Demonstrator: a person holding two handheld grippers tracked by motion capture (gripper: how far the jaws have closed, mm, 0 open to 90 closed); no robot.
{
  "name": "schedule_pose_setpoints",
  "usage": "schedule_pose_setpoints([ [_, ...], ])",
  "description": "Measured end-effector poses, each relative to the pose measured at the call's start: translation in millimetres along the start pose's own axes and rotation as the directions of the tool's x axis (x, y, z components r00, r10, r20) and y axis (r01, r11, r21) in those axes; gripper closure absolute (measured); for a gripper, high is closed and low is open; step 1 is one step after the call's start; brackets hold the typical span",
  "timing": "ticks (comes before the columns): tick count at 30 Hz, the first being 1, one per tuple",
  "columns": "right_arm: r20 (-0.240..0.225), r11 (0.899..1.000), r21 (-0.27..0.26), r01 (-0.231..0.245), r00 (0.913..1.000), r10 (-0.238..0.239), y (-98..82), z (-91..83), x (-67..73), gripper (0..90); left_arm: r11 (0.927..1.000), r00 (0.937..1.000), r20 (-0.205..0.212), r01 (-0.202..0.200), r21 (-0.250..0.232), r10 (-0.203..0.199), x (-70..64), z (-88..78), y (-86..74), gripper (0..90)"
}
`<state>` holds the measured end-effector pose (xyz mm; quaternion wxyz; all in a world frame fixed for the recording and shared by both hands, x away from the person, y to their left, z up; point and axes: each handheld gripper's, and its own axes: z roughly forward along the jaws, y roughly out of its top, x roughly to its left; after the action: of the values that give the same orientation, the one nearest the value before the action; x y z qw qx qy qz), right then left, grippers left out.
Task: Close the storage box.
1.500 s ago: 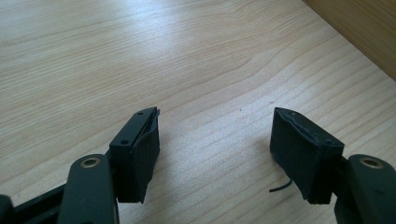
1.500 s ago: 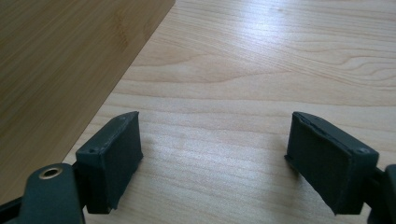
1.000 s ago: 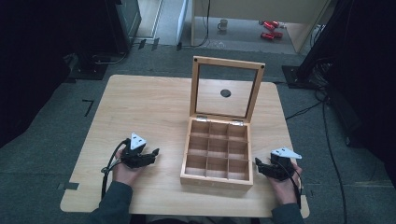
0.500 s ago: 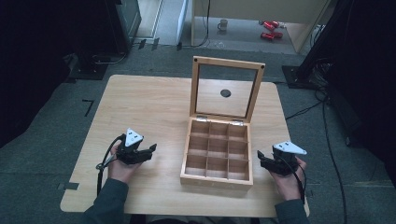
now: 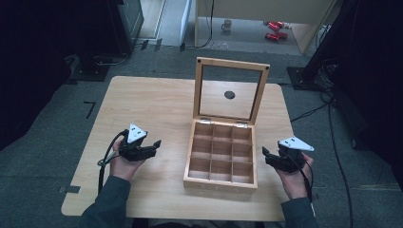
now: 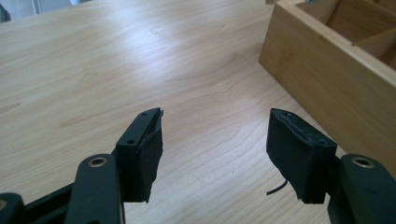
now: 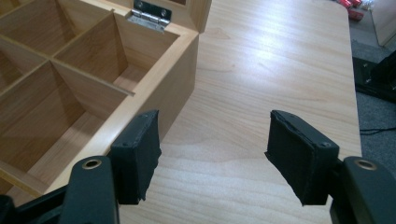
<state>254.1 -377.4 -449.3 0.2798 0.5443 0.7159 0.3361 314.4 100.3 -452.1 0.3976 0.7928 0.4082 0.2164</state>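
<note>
A wooden compartment box (image 5: 221,154) stands on the table with its glass-paned lid (image 5: 231,90) raised upright. Its several cells look empty. My left gripper (image 5: 154,146) rests to the left of the box, open, nothing between its jaws; in the left gripper view (image 6: 215,135) the box's side wall (image 6: 327,60) lies ahead to the right. My right gripper (image 5: 266,156) sits just right of the box, open and empty. In the right gripper view (image 7: 212,140) the box's corner, empty cells (image 7: 60,93) and a metal hinge (image 7: 149,16) lie ahead to the left.
The light wooden table (image 5: 152,104) has rounded corners and a small dark hole behind the lid's pane (image 5: 229,94). Dark equipment and cables surround the table on the grey floor (image 5: 328,114). A cup (image 5: 227,23) and red objects (image 5: 274,26) lie on the floor far behind.
Both hands have shifted slightly forward and up the table on either side of the box. Both grippers stay open.
</note>
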Motion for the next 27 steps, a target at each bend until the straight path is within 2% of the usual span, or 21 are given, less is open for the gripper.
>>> schedule_pose_setpoints([
  [27,0.007,0.997,-0.044,0.057,0.9983,-0.057,40.4,-7.7,5.6,36.0,0.9988,0.9993,0.026,-0.027,-0.040,0.028,-2.5,1.4,43.4,37.2],
])
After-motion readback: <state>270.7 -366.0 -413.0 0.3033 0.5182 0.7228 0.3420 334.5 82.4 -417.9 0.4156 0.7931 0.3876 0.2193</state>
